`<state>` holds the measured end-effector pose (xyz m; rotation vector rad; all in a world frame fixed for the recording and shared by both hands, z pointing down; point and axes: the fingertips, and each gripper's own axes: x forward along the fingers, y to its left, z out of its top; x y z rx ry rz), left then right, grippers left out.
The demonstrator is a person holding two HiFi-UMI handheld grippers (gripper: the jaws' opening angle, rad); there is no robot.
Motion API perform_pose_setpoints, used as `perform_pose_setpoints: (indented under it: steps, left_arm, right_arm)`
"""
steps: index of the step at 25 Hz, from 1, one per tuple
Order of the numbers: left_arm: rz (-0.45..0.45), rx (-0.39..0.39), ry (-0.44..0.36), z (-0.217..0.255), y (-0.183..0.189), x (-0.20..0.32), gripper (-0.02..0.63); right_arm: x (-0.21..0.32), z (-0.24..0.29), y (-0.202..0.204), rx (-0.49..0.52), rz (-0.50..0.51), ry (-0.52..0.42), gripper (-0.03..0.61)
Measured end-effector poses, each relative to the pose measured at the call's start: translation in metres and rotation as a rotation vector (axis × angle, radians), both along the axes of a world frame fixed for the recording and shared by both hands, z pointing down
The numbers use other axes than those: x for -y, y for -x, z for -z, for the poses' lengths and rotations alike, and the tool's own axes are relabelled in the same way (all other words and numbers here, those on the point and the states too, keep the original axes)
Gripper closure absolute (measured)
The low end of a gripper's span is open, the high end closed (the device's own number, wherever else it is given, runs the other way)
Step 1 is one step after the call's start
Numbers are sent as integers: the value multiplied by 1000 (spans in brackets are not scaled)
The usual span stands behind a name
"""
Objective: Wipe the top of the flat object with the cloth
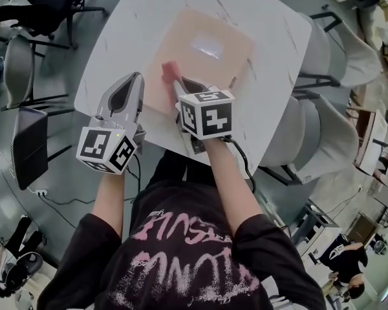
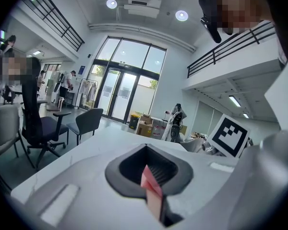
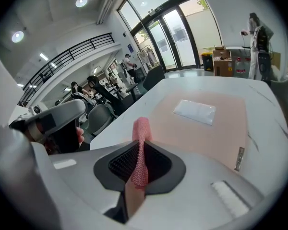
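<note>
Jaws of the left gripper [image 1: 133,82] are pressed together at the near left edge of the white table [image 1: 271,57], with a thin pink sliver at their seam that I cannot identify. Beside it, the right gripper [image 1: 181,84] is clamped on the pink cloth [image 3: 140,128], a soft, light, net-textured strip that looks floppy and likely to bunch. The cloth hangs over the near left part of the flat object [image 1: 213,63], a thin peach mat lying on the table, probably light enough to slide unless its edge is steadied.
</note>
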<state>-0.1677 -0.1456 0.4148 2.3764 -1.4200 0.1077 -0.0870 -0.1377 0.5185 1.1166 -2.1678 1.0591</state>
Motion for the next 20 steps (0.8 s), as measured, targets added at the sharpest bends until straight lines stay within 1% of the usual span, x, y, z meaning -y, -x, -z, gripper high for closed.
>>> perform_pose_setpoints:
  steps: [5, 13, 20]
  left_arm:
    - [1, 4, 1, 1, 0, -2, 614]
    - [-17, 10, 8, -3, -10, -6, 614]
    - [-49, 23, 3, -1, -31, -6, 614]
  right_arm:
    - [-4, -3, -20, -32, -18, 3, 526]
    - [-10, -9, -47, -54, -62, 14, 526]
    - [-15, -12, -77, -75, -103, 18, 526]
